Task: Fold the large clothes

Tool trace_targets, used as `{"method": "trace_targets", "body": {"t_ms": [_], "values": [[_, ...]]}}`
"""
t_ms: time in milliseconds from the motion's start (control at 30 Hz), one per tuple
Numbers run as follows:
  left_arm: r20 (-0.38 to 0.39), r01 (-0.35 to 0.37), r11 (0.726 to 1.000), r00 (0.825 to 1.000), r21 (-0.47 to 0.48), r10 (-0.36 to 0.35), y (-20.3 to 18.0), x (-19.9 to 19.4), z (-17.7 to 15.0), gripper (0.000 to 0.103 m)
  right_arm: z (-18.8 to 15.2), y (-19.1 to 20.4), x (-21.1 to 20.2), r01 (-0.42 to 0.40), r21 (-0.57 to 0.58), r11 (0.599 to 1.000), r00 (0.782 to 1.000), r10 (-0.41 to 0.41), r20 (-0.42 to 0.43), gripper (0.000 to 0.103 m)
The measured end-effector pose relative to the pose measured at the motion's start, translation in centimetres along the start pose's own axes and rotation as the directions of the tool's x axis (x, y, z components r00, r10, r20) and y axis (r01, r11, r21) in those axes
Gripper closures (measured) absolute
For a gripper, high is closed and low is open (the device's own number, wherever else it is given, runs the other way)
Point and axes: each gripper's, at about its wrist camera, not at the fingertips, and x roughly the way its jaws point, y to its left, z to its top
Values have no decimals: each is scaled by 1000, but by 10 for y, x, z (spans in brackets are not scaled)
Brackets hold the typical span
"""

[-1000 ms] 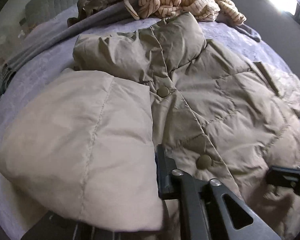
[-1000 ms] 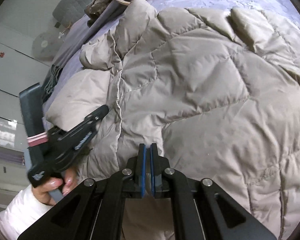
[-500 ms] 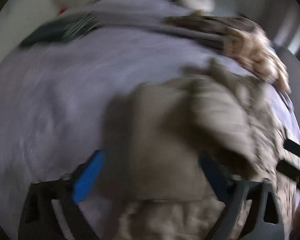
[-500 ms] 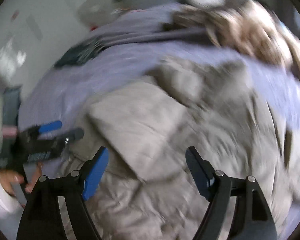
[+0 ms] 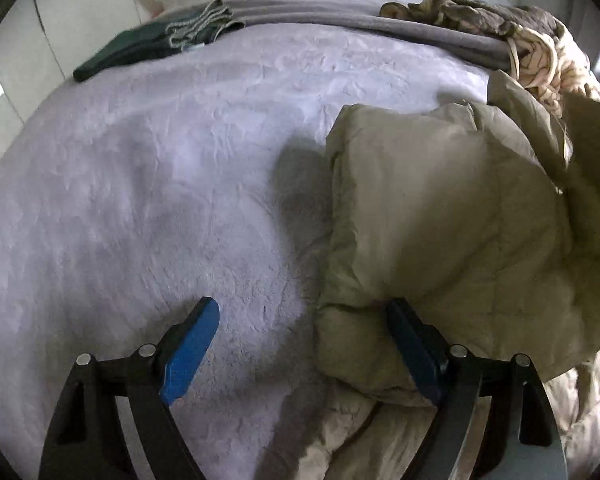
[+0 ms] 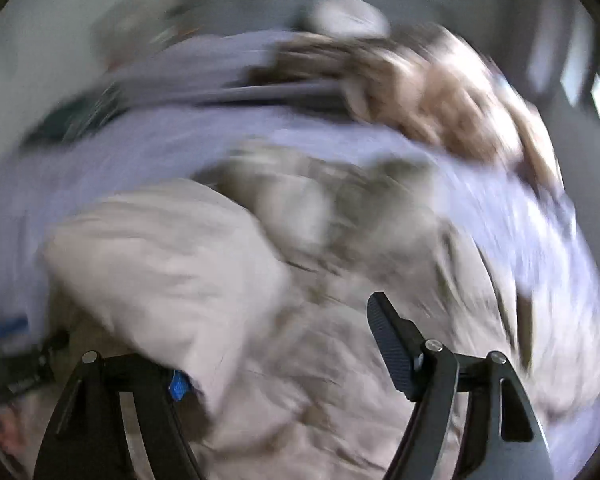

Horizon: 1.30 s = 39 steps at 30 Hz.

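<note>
A beige puffer jacket (image 5: 452,216) lies on the lavender bedspread (image 5: 160,168), its sleeve folded over the body. My left gripper (image 5: 300,348) is open and empty, its right finger against the folded sleeve's near edge, its left finger over bare bedspread. The right wrist view is blurred by motion. It shows the jacket (image 6: 320,320) below my right gripper (image 6: 280,352), which is open and empty; its left finger is partly hidden behind the folded sleeve (image 6: 172,264). The left gripper (image 6: 16,356) shows at the lower left there.
A pile of striped and brown clothes (image 5: 532,44) lies at the far right of the bed. A grey blanket (image 5: 340,16) and a dark green fringed cloth (image 5: 160,40) lie along the far side. White wardrobe doors (image 5: 28,52) stand at the left.
Both grippers have opened and let go of the jacket. The left view has swung left, from over the jacket front to the bedspread beside the folded sleeve. The right gripper is still moving.
</note>
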Motion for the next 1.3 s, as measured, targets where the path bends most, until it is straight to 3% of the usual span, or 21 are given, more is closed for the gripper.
{"method": "trace_targets", "body": {"t_ms": [100, 167, 267, 300, 400, 433, 467, 500, 567, 633, 700, 767, 867, 967, 1133, 1300], "values": [[-20, 27, 999, 999, -17, -27, 0, 0, 2, 15, -15, -71, 8, -94, 279, 956, 988, 123, -88, 25], [-38, 44, 998, 998, -45, -45, -1, -2, 10, 15, -26, -100, 9, -107, 391, 914, 980, 163, -113, 25], [14, 59, 997, 998, -53, -59, 5, -18, 25, 15, -41, -134, 3, -182, 528, 830, 962, 261, -80, 25], [33, 62, 997, 998, -43, -60, 5, -22, 32, 15, -45, -143, 5, -223, 576, 786, 946, 317, -68, 25], [51, 63, 998, 997, -27, -62, 0, -21, 52, 15, -56, -156, 26, -243, 680, 692, 916, 395, -74, 25], [56, 67, 997, 996, -36, -65, -1, -18, 58, 15, -58, -160, 34, -252, 710, 658, 907, 416, -63, 28], [59, 76, 996, 996, -42, -73, -5, -17, 60, 15, -56, -163, 44, -270, 731, 627, 895, 444, -50, 55], [59, 76, 996, 996, -48, -73, -8, -11, 64, 15, -53, -160, 48, -273, 727, 630, 887, 458, -63, 92], [41, 54, 998, 998, -35, -53, -21, -3, 62, 15, -44, -151, 50, -282, 678, 679, 880, 465, -99, 95], [16, 26, 1000, 1000, -7, -26, -34, 12, 56, 15, -36, -142, 43, -257, 573, 779, 906, 401, -139, 96], [1, 22, 1000, 1000, 6, -22, -44, 25, 53, 15, -34, -134, 38, -174, 435, 883, 940, 281, -193, 96], [2, 16, 1000, 1000, 6, -16, -49, 30, 49, 15, -42, -135, 46, -115, 367, 923, 946, 214, -243, 102], [4, -14, 1000, 1000, 18, 14, -51, 27, 51, 15, -49, -143, 50, -143, 381, 913, 943, 242, -226, 103], [22, -49, 997, 999, 53, 48, -57, 12, 55, 15, -51, -149, 33, -110, 378, 919, 958, 199, -205, 102], [67, -28, 992, 998, 121, 19, -72, -24, 48, 15, -59, -169, -1, -152, 419, 895, 954, 243, -173, 97], [53, 25, 989, 998, 149, -34, -98, -49, 30, 15, -69, -188, -17, -176, 490, 854, 942, 291, -168, 97]]}}
